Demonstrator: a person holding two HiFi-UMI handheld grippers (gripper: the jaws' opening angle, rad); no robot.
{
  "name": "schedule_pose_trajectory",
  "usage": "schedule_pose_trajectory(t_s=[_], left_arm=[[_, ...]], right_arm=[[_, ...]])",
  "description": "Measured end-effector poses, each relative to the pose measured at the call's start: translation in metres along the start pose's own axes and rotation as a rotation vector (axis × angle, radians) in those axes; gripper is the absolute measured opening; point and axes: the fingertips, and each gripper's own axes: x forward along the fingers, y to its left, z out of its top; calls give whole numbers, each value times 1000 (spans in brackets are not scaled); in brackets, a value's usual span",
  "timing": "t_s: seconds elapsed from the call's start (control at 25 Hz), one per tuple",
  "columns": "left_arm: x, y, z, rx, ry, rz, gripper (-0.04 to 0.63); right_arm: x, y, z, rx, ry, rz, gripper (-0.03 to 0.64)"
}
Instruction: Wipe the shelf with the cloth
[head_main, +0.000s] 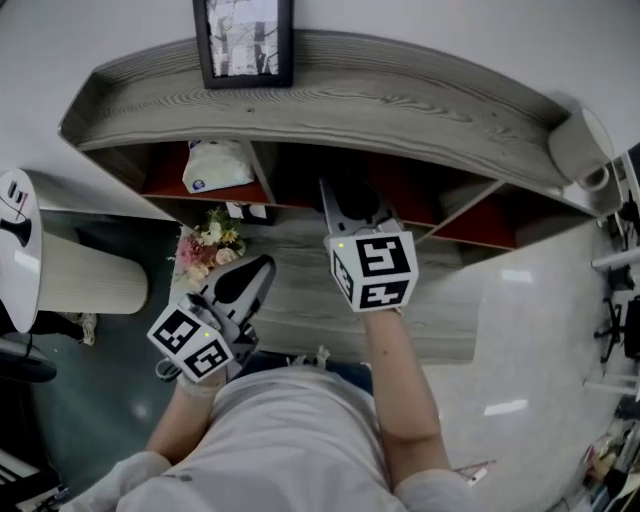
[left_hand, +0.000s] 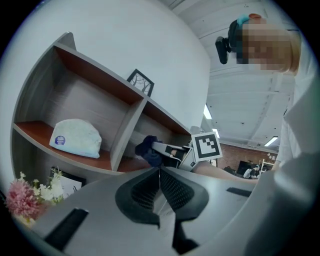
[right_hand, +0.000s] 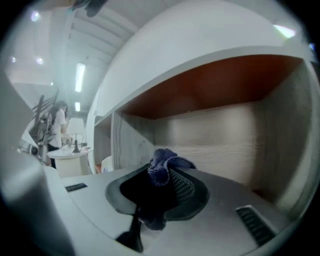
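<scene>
A dark blue cloth (right_hand: 166, 164) is bunched between the jaws of my right gripper (right_hand: 167, 175), which is shut on it. That gripper (head_main: 336, 196) reaches into the middle compartment of the grey wooden shelf (head_main: 400, 100), just above its red-brown floor. The left gripper view shows the cloth (left_hand: 147, 150) at the right gripper's tip, inside that compartment. My left gripper (head_main: 260, 268) hangs below and left of the shelf, outside it. Its pads are shut together with nothing between them (left_hand: 160, 173).
A white bag (head_main: 218, 165) lies in the left compartment. A framed picture (head_main: 245, 40) stands on the shelf top. Pink and white flowers (head_main: 205, 245) sit under the left compartment, close to my left gripper. A round white table (head_main: 25, 250) is at far left.
</scene>
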Motion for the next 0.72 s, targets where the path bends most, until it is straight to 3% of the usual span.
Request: schedule_pose_trajectory(t_s=[0.16,0.36,0.72], left_arm=[[19,-15,-5,6,24,-69,17],[40,-36,-11,15,56,-149,17],[61,-60,-23,22,103,-231,17]], right_arm=[[-40,-46,9,143,-111,-127,80],[-85,-84,7,228,-184,-257,80],[-134,-119,-26,430,-246,-394,80]])
